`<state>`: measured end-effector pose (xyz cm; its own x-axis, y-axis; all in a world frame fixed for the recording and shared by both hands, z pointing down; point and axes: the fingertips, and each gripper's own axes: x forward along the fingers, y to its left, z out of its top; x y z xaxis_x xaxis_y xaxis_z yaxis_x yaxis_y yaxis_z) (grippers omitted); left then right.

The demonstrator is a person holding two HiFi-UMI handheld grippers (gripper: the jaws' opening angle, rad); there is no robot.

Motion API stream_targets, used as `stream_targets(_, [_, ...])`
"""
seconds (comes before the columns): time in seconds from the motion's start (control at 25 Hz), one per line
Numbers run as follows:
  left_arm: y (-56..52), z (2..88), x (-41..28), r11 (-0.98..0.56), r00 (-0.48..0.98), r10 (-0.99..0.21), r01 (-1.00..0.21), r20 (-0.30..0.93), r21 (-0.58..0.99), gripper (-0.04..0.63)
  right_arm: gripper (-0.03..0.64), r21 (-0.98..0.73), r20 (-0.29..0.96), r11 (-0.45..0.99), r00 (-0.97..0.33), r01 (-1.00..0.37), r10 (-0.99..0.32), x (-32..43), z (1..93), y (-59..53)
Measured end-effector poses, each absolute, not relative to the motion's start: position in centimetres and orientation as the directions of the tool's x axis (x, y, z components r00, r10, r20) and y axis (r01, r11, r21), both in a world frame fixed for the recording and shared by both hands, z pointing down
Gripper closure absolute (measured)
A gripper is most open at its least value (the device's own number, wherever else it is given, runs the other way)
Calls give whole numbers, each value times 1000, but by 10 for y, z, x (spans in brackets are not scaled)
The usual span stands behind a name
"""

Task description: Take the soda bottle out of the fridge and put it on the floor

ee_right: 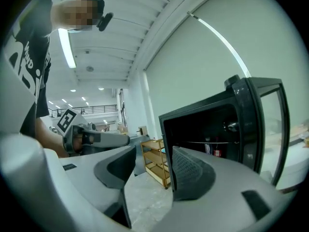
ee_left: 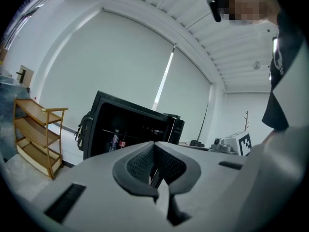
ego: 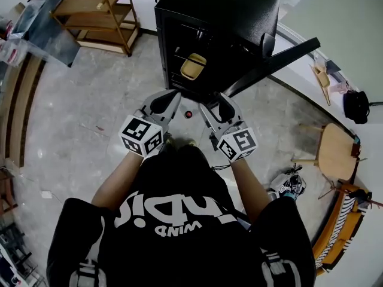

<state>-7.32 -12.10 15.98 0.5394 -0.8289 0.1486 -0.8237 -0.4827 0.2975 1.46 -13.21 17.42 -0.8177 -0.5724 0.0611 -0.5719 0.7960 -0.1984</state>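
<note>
The black fridge (ego: 215,17) stands on the floor with its door (ego: 272,64) swung open to the right. On its shelf small red-labelled items (ee_left: 117,142) (ee_right: 216,152) show; they are too small to tell whether one is the soda bottle. A small red round thing (ego: 188,113), perhaps a bottle cap seen from above, sits on the floor just before the fridge, between my grippers. My left gripper (ego: 172,97) (ee_left: 154,151) is shut with nothing in it. My right gripper (ego: 214,103) (ee_right: 153,170) is open and empty. Both point at the fridge opening.
A pale yellow thing (ego: 193,66) lies low inside the fridge. A wooden shelf rack (ego: 99,17) (ee_left: 36,134) (ee_right: 157,161) stands to the left. A wooden stool (ego: 334,151) and shoes (ego: 287,185) are at the right. Grey floor (ego: 90,124) spreads to the left.
</note>
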Motion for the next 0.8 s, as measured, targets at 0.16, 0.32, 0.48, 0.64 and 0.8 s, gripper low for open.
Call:
stream_targets(0.16, [-129,151,-57,-500,556,-818,-814,146,294,589,442,-192,65,790,-810,-583,-582,31,163,-143])
stream_targets(0.32, [-134,144,-48,-513,564,-814,-810,140,285,589,511,-180,81,765,-784,-618,-615,40,155,-155])
stream_targets(0.48, [-143,135,-49,-512,557,-821,-815,124,272,589,569,-173,92,741,-760,-649,-644,48,148,-163])
stream_targets(0.64, [-150,126,-60,-501,542,-832,-826,119,258,589,592,-157,98,740,-756,-654,-648,59,138,-165])
stream_targets(0.8, [-146,123,-77,-488,525,-841,-840,128,239,589,594,-116,111,739,-748,-664,-655,72,130,-160])
